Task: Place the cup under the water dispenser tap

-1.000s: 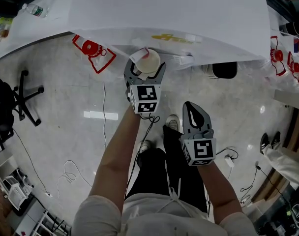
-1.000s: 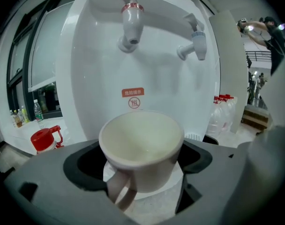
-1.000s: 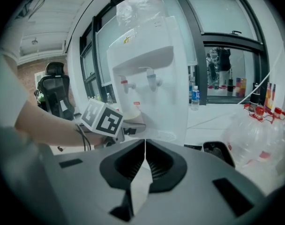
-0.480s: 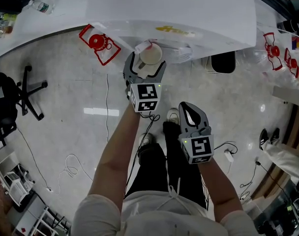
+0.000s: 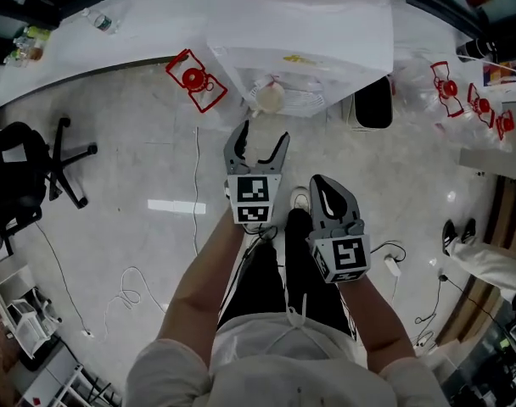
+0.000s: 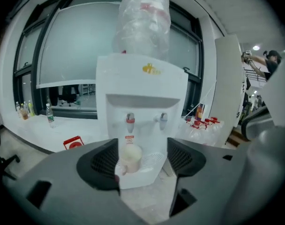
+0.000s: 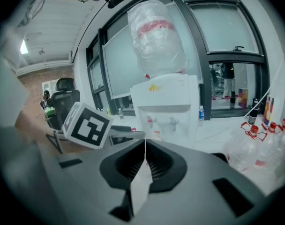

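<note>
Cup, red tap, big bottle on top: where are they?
cup [image 6: 131, 157]: left gripper view, middle of its side.
red tap [image 6: 130, 120]: left gripper view, its red lever.
bottle [image 6: 143, 25]: left gripper view, its wrapped body.

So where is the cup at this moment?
The cup stands on the water dispenser's drip tray, under the red left-hand tap in the left gripper view; in the head view it is near top centre.
</note>
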Demonstrator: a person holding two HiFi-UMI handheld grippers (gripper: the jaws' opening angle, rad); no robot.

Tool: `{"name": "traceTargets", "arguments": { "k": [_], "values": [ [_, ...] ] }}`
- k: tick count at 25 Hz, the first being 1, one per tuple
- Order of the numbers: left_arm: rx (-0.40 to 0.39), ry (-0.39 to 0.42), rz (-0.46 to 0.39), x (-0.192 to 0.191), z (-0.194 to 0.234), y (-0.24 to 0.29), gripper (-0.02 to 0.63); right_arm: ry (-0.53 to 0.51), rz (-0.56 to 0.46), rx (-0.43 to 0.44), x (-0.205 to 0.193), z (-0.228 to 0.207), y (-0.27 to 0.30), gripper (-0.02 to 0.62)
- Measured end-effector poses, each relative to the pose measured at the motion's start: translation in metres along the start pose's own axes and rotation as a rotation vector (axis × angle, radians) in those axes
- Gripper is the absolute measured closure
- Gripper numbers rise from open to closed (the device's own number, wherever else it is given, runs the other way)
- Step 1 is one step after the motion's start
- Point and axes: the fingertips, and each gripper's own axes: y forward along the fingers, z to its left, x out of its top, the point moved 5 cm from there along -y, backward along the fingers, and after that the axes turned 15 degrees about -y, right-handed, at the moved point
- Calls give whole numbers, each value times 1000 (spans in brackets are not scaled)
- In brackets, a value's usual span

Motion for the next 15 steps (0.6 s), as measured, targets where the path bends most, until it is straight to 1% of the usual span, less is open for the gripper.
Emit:
{"name": "traceTargets", "arguments": {
  "k": [1,2,3,4,6,8,11,15],
  "values": [
    [11,-8,-11,6,-4,-15,308,7,-2,-1,8,4,-7,567],
    [22,-15,-22,11,-8,-31,371,14,-1,0,15,10,-14,566],
    [29,-19,-32,17,-12,-46,418,21,-1,1,21,16,-21,566],
    [32,-22,-40,22,-15,-61,450,25,-2,2,27,22,-28,566],
    [29,-28,-50,33,-19,-88,484,29,-16,1,41,33,-40,566],
    [19,-37,-50,44,-23,-114,532,26,-39,-1,56,44,-52,566],
    [-17,-34,-58,63,-32,-153,562,-4,-69,5,79,59,-70,566],
    [-68,-21,-119,94,-52,-207,586,-34,-108,-8,111,73,-98,567]
  ]
}}
